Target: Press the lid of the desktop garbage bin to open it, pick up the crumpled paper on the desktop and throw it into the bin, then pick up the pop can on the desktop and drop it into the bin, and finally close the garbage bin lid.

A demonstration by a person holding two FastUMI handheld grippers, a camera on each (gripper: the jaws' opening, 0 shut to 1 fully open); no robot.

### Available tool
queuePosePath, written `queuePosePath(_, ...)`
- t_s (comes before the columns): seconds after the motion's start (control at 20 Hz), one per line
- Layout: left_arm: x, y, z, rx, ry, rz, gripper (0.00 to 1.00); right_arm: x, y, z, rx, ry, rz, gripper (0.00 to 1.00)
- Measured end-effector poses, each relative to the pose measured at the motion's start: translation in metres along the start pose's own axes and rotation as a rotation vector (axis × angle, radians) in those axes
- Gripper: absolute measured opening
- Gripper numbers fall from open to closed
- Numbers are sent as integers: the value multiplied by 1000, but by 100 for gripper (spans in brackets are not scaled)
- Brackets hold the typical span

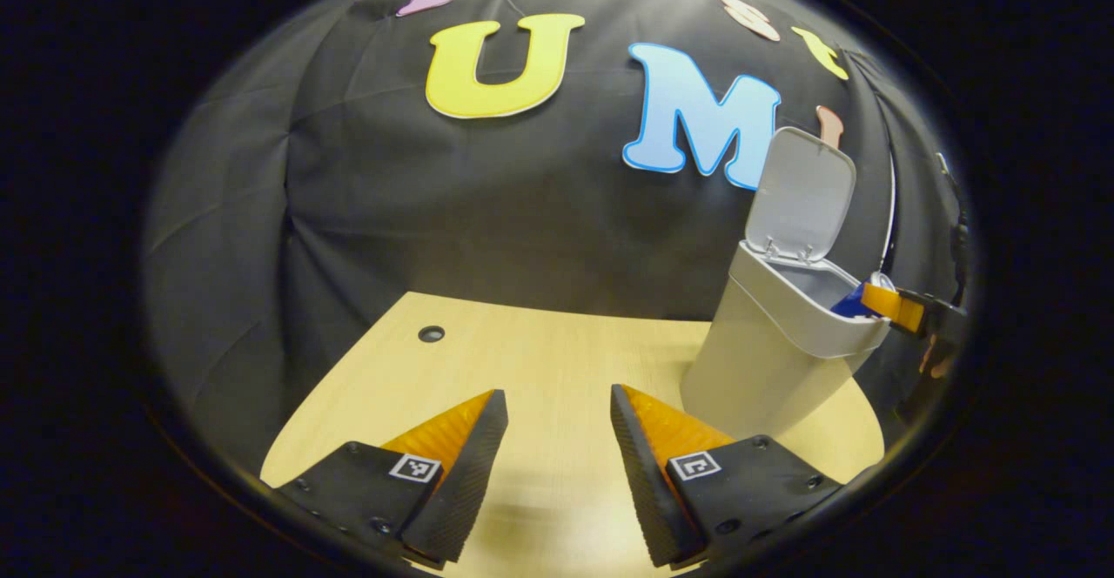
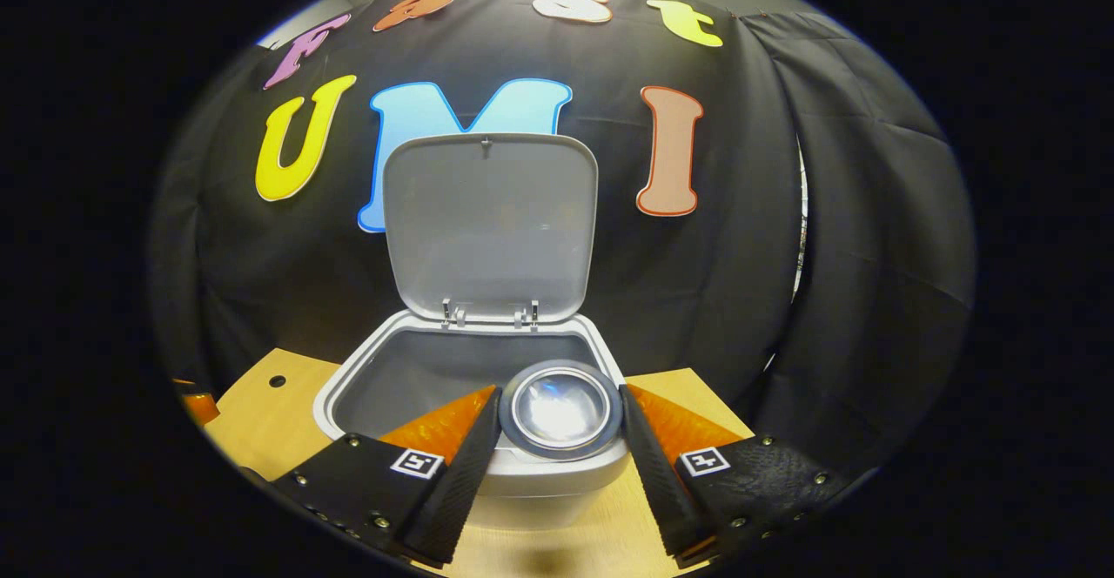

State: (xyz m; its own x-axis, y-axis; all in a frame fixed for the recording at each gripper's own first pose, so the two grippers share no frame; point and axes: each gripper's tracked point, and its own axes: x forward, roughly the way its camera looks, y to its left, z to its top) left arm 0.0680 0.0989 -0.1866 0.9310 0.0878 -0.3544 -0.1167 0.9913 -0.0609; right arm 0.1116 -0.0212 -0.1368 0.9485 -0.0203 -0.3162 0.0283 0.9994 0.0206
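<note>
Pop can (image 2: 561, 410), gripped on both sides by the right hand-held gripper (image 2: 557, 439), is hanging end-on at lower centre over the garbage bin (image 2: 365, 386), lid (image 2: 490, 221) standing open. Left hand-held gripper (image 1: 557, 465) is idling wide open, empty, above the worktop (image 1: 522, 352). Next, likely: releasing the can, then closing the lid.

**Bench and backdrop**

A pale wood-grain bench (image 1: 540, 360) carries the scene, its surface light yellow with a faint sheen near the front edge. A small dark round hole (image 1: 431, 333) sits in the bench top toward its far left corner. Behind the bench hangs a black cloth wall (image 1: 365, 212), creased and folded, with a narrow bright gap (image 2: 799, 212) between two panels at the right.
</note>
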Motion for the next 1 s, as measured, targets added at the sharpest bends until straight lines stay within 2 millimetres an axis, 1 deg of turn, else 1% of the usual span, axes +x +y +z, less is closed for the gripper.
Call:
queuePosePath(0.35, 0, -1, -3, -4, 9, 2, 79, 3, 3, -2, -25, -1, 12, 84)
queuePosePath(0.4, 0, 0, -4, -6, 11, 2, 81, 3, 4, -2, -24, -2, 13, 85)
queuePosePath(0.5, 0, 0, -5, -11, 14, 1, 79, 3, 3, -2, -25, -3, 15, 85)
queuePosePath(0.6, 0, 0, -7, -10, 16, 3, 82, 3, 4, -2, -25, -2, 15, 85)
queuePosePath(0.65, -1, 0, -7, -10, 17, 3, 79, 3, 4, -2, -25, -3, 15, 85)
queuePosePath(1.0, -2, 2, -9, -12, 18, 6, 79, 2, 4, -2, -24, -4, 15, 85)
